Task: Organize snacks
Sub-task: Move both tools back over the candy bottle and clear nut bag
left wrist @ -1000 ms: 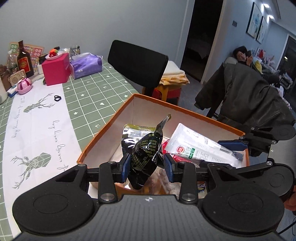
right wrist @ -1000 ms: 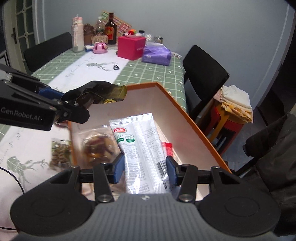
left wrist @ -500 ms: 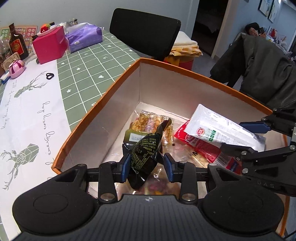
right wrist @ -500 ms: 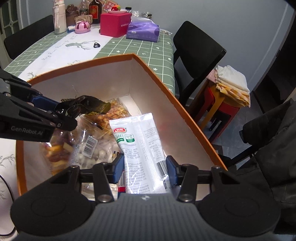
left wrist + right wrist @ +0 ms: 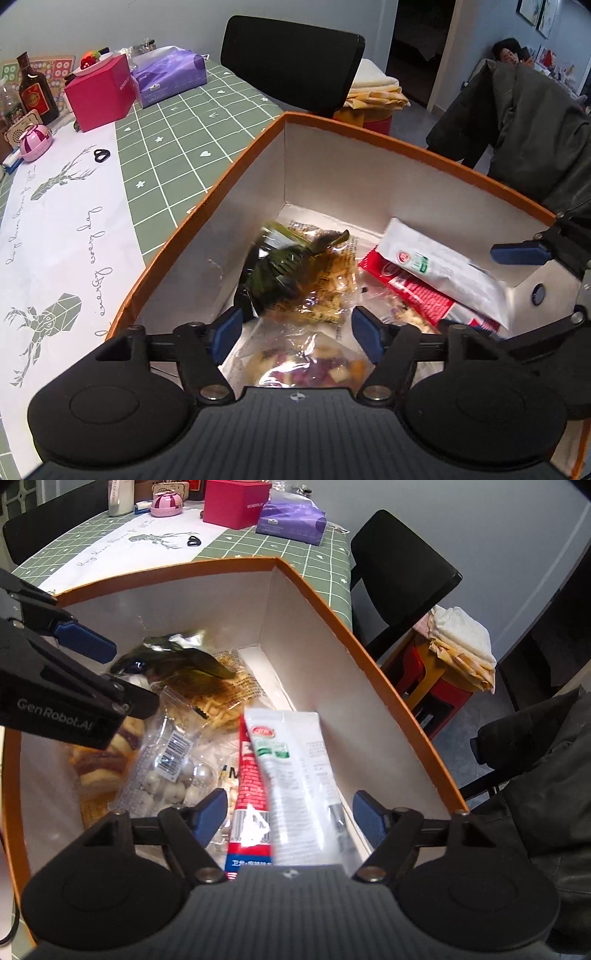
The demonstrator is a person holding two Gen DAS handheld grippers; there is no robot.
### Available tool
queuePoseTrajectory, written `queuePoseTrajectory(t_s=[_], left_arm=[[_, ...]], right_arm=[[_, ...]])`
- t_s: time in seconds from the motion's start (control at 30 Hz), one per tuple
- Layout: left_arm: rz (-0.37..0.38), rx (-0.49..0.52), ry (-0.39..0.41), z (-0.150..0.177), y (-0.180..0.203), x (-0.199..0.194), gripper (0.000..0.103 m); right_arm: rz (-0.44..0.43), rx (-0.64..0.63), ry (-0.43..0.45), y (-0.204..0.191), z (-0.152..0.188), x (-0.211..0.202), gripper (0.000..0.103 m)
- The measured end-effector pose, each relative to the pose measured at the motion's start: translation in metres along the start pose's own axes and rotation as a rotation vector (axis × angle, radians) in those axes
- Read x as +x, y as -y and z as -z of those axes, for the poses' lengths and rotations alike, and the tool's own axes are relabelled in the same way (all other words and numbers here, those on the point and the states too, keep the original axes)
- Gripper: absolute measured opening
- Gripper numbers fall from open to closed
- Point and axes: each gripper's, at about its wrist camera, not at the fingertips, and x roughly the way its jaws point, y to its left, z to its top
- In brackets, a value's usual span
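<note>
Open-topped orange box, floor crowded with snack packets; clear tablecloth leftward.

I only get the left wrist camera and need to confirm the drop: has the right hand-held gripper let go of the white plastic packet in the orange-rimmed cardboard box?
Observer: Yes. The right hand-held gripper has just been opening its jaws. The white plastic packet lies between them and neither side presses on it.
Operator: Is anything in the box that I can't make out from here?
Observer: A clear plastic bag of white round balls with a barcode label lies left of the red snack packet, on the floor of the orange-rimmed cardboard box.
</note>
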Motion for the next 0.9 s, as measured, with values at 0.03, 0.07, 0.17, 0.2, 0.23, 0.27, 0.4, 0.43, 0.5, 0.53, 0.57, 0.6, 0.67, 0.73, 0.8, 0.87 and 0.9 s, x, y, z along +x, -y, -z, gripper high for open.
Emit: queuePoseTrajectory(t_s=[0.03,0.07,0.17,0.2,0.23,0.27,0.4,0.43,0.5,0.53,0.57,0.6,0.67,0.73,0.8,0.87,0.9], left_arm=[[0.002,-0.011,0.006,0.0,0.0,-0.003,0.088],[0.003,-0.017,0.01,0.0,0.001,-0.006,0.088],[0.018,-0.021,0.022,0.001,0.001,-0.019,0.088],[0.026,-0.022,0.024,0.002,0.001,-0.025,0.088],[0.031,-0.023,0.028,0.003,0.002,-0.03,0.088],[0.032,-0.023,0.035,0.005,0.002,-0.035,0.088],[0.041,-0.015,0.04,0.013,0.003,-0.055,0.088],[0.045,-0.014,0.046,0.017,0.002,-0.061,0.088],[0.047,-0.031,0.061,0.025,-0.002,-0.073,0.088],[0.048,-0.045,0.064,0.03,-0.005,-0.079,0.088],[0.048,-0.058,0.065,0.034,-0.009,-0.084,0.088],[0.044,-0.07,0.067,0.039,-0.012,-0.09,0.088],[0.026,-0.101,0.079,0.049,-0.022,-0.102,0.088],[-0.005,-0.139,0.094,0.059,-0.034,-0.115,0.088],[-0.025,-0.169,0.12,0.071,-0.047,-0.127,0.088],[-0.05,-0.204,0.135,0.082,-0.061,-0.136,0.088],[-0.061,-0.22,0.141,0.087,-0.067,-0.14,0.088]], right_arm=[[0.005,-0.003,0.0,-0.001,0.0,-0.002,0.077],[0.009,-0.007,0.004,-0.001,0.0,-0.004,0.078],[0.001,0.003,0.019,-0.002,0.0,-0.015,0.079],[-0.005,0.007,0.024,-0.002,-0.001,-0.02,0.079],[-0.008,0.01,0.034,-0.002,-0.002,-0.025,0.08],[-0.008,0.01,0.045,-0.003,-0.003,-0.03,0.08],[-0.012,0.001,0.092,-0.014,-0.003,-0.051,0.084],[-0.018,-0.002,0.107,-0.016,-0.002,-0.057,0.084],[-0.024,-0.006,0.132,-0.024,-0.001,-0.067,0.084],[-0.025,-0.008,0.144,-0.027,-0.001,-0.072,0.085],[-0.027,-0.008,0.158,-0.032,-0.001,-0.077,0.086],[-0.027,-0.004,0.174,-0.037,-0.001,-0.082,0.086],[-0.031,0.0,0.202,-0.049,0.0,-0.091,0.087],[-0.042,0.0,0.232,-0.061,0.002,-0.098,0.087],[-0.054,-0.002,0.261,-0.074,0.003,-0.105,0.087],[-0.074,0.004,0.295,-0.088,0.007,-0.112,0.087],[-0.085,0.012,0.313,-0.094,0.01,-0.114,0.087]])
